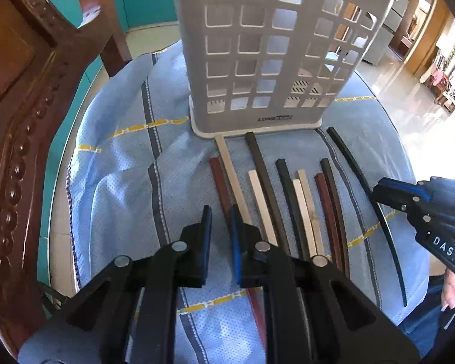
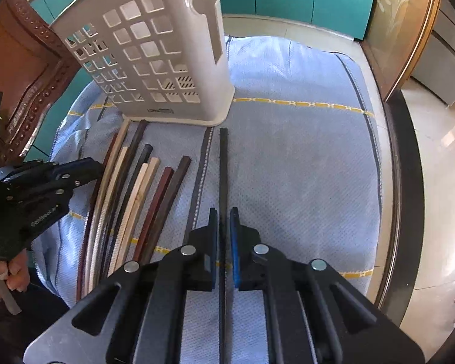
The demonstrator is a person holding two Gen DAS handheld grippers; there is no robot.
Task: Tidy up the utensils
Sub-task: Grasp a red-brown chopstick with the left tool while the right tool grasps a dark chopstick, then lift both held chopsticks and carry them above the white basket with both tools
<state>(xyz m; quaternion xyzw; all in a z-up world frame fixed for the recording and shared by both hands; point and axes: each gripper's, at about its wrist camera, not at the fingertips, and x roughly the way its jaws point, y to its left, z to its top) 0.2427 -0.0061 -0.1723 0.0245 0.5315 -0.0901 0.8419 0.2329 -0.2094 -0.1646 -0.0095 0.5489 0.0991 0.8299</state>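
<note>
my right fingers (image 2: 224,227) pinch the thin black stick (image 2: 223,163) and my left fingers (image 1: 221,227) pinch the red-brown stick (image 1: 220,179), both light, stiff, slippery, so i hold near one end.

Bright daylight, floor glare, fisheye-warped edges

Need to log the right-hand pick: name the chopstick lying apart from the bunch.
The black chopstick, alone on the blue cloth past the grey stripe; the right hand-held gripper is closed on it. The others lie bunched together.
</note>
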